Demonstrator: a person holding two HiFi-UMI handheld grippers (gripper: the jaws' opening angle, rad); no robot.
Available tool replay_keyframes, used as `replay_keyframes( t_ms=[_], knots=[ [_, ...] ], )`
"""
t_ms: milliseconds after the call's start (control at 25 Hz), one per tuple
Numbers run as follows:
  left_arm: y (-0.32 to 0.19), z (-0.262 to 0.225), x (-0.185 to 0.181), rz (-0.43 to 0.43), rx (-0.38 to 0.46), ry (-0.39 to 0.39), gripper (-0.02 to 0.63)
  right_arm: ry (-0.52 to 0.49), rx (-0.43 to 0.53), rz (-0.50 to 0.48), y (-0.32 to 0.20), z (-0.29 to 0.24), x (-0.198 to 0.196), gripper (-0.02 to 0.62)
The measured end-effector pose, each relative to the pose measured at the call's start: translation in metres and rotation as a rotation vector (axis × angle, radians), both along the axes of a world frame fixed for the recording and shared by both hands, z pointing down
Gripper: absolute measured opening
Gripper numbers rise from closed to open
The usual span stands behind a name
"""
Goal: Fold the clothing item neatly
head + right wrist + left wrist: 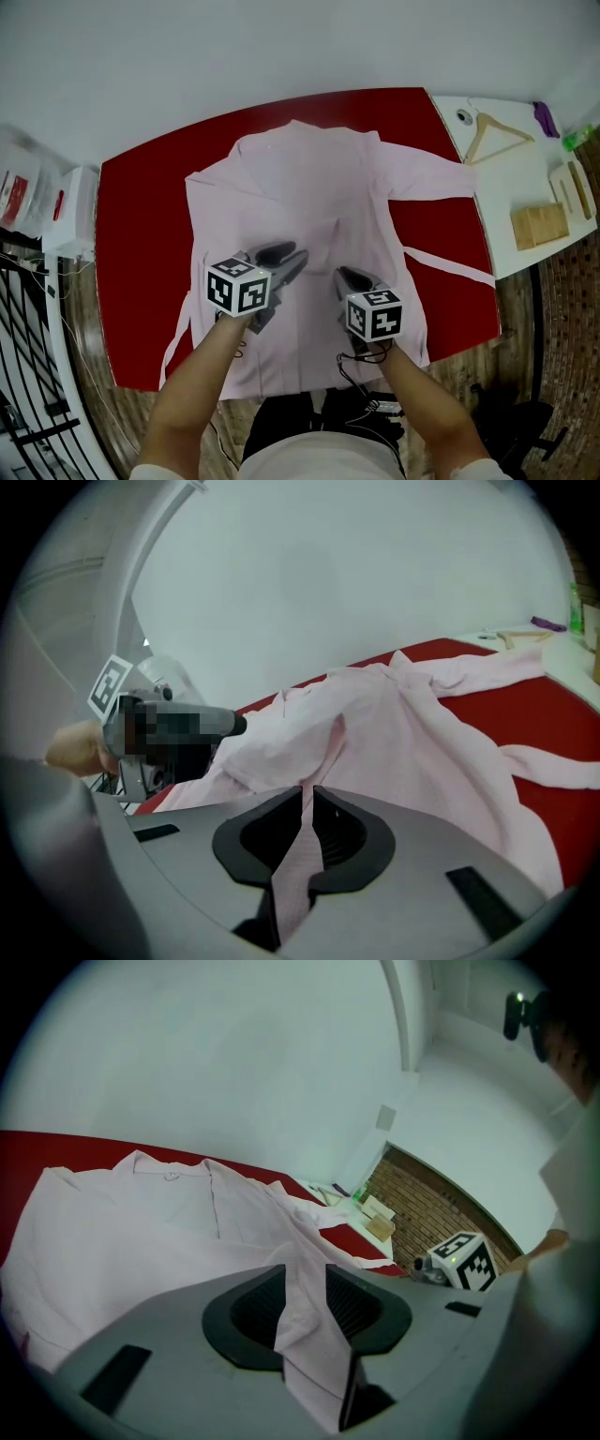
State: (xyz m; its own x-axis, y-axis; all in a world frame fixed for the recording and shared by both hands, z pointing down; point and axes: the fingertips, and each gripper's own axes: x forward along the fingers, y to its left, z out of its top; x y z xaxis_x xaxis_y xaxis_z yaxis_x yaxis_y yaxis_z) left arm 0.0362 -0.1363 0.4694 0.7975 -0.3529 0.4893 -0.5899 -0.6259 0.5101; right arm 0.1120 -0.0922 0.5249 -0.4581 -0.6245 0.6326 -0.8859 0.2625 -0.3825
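Two grippers work close to the person, over the near half of a pale pink shirt [309, 178] that lies spread on the red surface [141, 206], hem toward the person, collar at the far side and sleeves flung out to each side. The left gripper [305, 1288] has its jaws apart, with a loose ridge of the shirt standing between the pads and not squeezed by them. The right gripper [307, 808] has its jaws together, pinching a thin fold of the same cloth. Judging by this, the step in hand looks like laying down a fold across the shirt's middle, with the left side let go and the right side not yet. The next move would call for the right gripper to lower its pinch flat and release, then for both to reach a sleeve or the hem without dragging the cloth askew. Only the head view shows the whole outline of the shirt and the white side table to the right with a wooden hanger [497, 136] and a wooden block [539, 225]. Only the gripper views show what sits between the jaws, and the left one alone catches a brick wall [441, 1213] beyond.
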Motion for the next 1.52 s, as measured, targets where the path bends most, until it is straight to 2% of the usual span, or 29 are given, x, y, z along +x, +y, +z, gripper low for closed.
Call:
replay_keyframes(
  t_ms=[120,240,280,440,520,640,840,1040,1160,1280,1400,1520],
  knots=[
    [0.004,0.007,-0.008,0.033,-0.004,-0.020,0.123,0.052,0.048,-0.050,-0.014,-0.012,-0.014,0.036],
    [0.004,0.019,-0.015,0.045,-0.028,-0.026,0.123,0.158,0.062,-0.116,-0.021,-0.005,-0.027,0.049],
    [0.004,0.023,-0.017,0.050,-0.035,-0.027,0.123,0.191,0.054,-0.133,-0.022,0.001,-0.029,0.070],
    [0.004,0.035,-0.024,0.065,-0.060,-0.030,0.123,0.256,-0.036,-0.140,-0.022,0.025,-0.031,0.075],
    [0.004,0.036,-0.025,0.069,-0.070,-0.023,0.123,0.244,-0.072,-0.112,-0.022,0.026,-0.030,0.074],
    [0.009,0.036,-0.024,0.091,-0.075,-0.014,0.123,0.204,-0.075,-0.060,-0.016,0.016,-0.027,0.037],
    [0.013,0.035,-0.020,0.123,-0.078,-0.004,0.123,0.155,-0.104,0.043,0.005,0.018,-0.018,0.037],
    [0.021,0.030,-0.015,0.156,-0.080,0.025,0.123,0.150,-0.085,0.052,0.006,0.014,-0.016,0.038],
    [0.025,0.020,-0.013,0.165,-0.056,0.048,0.122,0.140,-0.047,0.071,0.001,-0.002,-0.003,0.040],
    [0.022,0.002,-0.012,0.158,0.011,0.047,0.089,0.159,-0.007,0.068,-0.007,-0.019,0.021,0.040],
    [0.014,-0.016,-0.006,0.150,0.095,0.029,0.031,0.211,0.023,0.051,-0.014,-0.027,0.058,0.040],
    [0.005,-0.031,0.007,0.130,0.135,0.030,0.020,0.263,0.027,0.060,-0.021,-0.028,0.106,0.040]
  ],
)
